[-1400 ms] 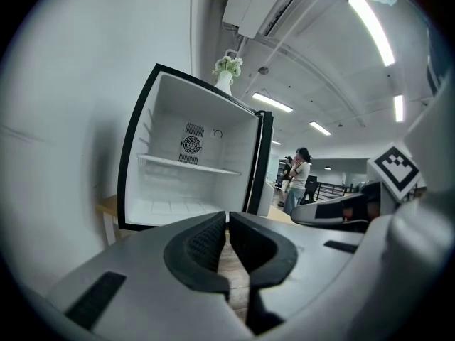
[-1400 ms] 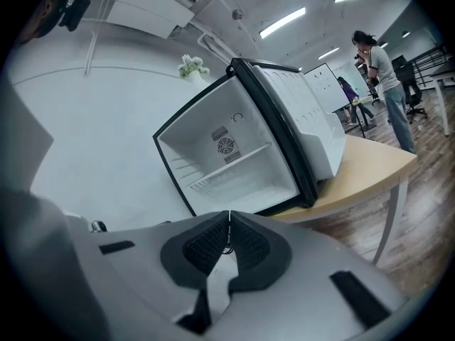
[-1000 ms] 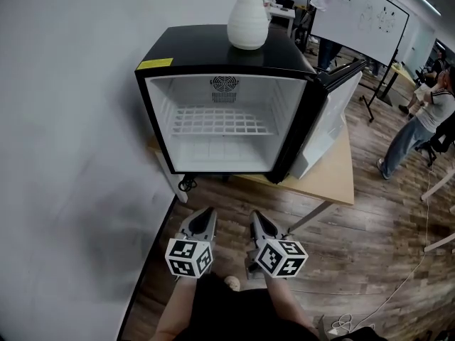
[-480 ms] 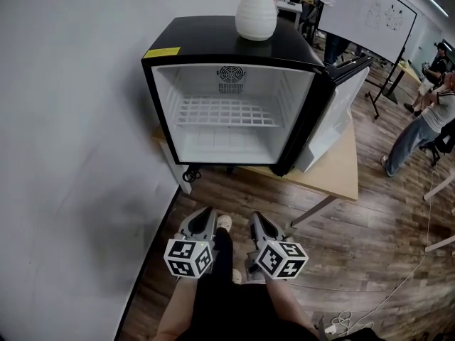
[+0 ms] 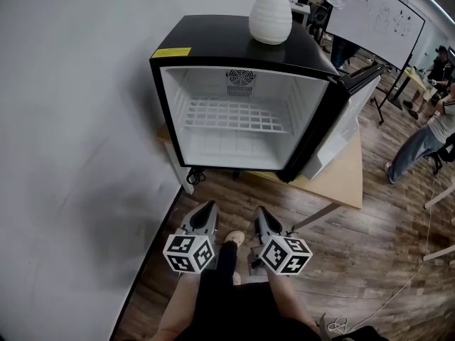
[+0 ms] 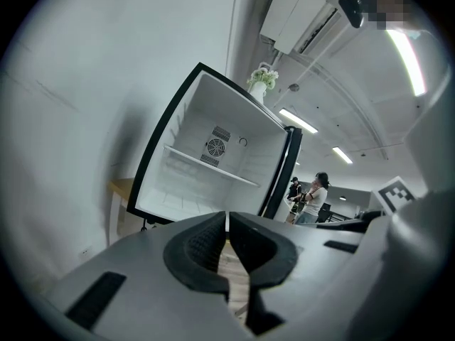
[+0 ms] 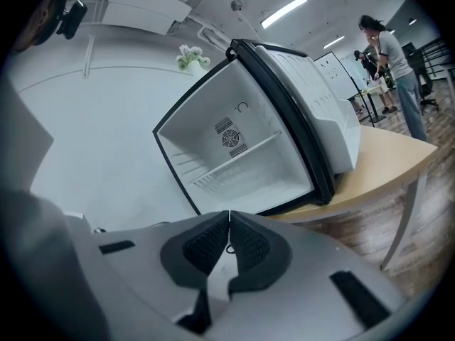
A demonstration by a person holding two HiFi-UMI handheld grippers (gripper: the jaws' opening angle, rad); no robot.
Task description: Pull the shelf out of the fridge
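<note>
Office room, wood-plank floor (image 5: pixel 377 247), plain white wall (image 5: pixel 71 133) on the person's L side. Small black fridge (image 5: pixel 234 45) sits on a light wood table (image 5: pixel 345 180) set against that wall. Its door (image 5: pixel 345 126) is swung wide open to the R. White ribbed vase (image 5: pixel 271 13) stands on the fridge top, toward the back. Yellow label (image 5: pixel 170 52) at the top front-L corner. Inside: white liner, round fan grille (image 5: pixel 241 82) on the back wall. The shelf (image 5: pixel 234 116), a white wire grid, sits level abt mid-height, fully in, front edge set back from the opening.

Both grippers are low, in front of the person's legs, well apart from the fridge and pointing toward it. L gripper (image 5: pixel 207 208): jaws pressed together, nothing btwn. R gripper (image 5: pixel 259 213): same, closed tight, empty. They sit side by side, marker cubes toward the head cam.

Edges/clearance: black cord (image 5: pixel 193 178) hangs below the fridge's front-L corner. Table runs on past the fridge to the R, and the open door takes up that side of the tabletop. A table leg (image 5: pixel 313 217) slants down near the R gripper. Floor btwn person and table is open. Further R: whiteboard (image 5: pixel 377 16), a person (image 5: pixel 426 137) standing, thin cable (image 5: pixel 398 290) on the floor.
</note>
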